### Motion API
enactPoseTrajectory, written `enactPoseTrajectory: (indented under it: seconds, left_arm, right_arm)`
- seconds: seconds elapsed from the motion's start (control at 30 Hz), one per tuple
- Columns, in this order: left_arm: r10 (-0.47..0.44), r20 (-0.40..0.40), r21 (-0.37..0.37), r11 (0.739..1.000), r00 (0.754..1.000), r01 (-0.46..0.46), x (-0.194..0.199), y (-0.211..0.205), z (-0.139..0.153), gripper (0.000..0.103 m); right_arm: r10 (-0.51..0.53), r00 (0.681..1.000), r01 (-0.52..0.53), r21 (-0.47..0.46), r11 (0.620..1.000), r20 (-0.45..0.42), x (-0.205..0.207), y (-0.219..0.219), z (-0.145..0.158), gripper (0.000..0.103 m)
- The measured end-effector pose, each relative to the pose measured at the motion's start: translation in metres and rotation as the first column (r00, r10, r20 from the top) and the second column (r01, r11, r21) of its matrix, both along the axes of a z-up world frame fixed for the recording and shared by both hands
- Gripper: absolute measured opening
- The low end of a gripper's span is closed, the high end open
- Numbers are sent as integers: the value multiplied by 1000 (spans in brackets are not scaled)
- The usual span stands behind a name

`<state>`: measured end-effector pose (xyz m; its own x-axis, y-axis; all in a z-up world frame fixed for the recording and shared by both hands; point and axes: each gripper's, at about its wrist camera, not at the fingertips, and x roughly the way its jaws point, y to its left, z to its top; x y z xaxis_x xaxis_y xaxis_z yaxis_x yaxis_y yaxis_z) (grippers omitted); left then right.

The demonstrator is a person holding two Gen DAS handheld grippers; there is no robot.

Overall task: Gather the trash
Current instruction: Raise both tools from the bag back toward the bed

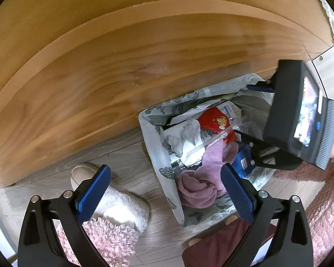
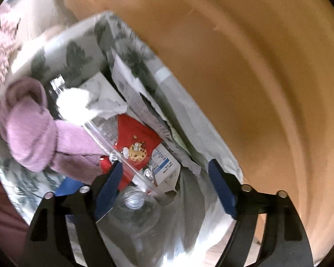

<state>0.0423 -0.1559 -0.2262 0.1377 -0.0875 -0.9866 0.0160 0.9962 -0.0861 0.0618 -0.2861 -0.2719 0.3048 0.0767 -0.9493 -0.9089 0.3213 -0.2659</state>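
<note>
Left tongs (image 1: 164,191) open over leaf-print trash bag (image 1: 153,138), purple cloth (image 1: 198,187) inside

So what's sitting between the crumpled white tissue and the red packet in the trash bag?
A clear plastic strip runs slantwise between the white tissue and the red packet, over printed paper; the right wrist view shows it best.

You can't read any text here. The white cardboard carton with a blue band (image 2: 164,166) in the bin carries fine print, too small and blurred to make out. The red foil wrapper (image 2: 137,133) shows only a round yellow picture, and the crumpled printed paper (image 2: 106,124) is illegible.
</note>
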Motion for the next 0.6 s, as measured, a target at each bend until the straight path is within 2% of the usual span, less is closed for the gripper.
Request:
enactPoseTrajectory:
  seconds: [0.07, 0.2, 0.23, 0.33, 0.6]
  left_arm:
    - [-3, 4, 2, 1000, 1000, 3, -1, -1, 1, 95]
    - [-4, 10, 0, 1000, 1000, 4, -3, 0, 2, 95]
    - [-5, 13, 0, 1000, 1000, 5, -4, 0, 3, 95]
    - [-1, 35, 7, 1000, 999, 1, -4, 0, 7, 95]
    - [-15, 69, 7, 1000, 997, 14, -8, -5, 19, 95]
  right_arm:
    - [-33, 999, 34, 27, 999, -4, 1, 0, 15, 85]
    - [-94, 996, 94, 55, 994, -1, -14, -6, 32, 86]
    - [-109, 994, 109, 58, 992, -7, -14, -9, 22, 87]
    - [-138, 990, 139, 64, 988, -29, -17, -10, 30, 88]
    - [-210, 976, 214, 82, 973, -61, -31, -26, 72, 92]
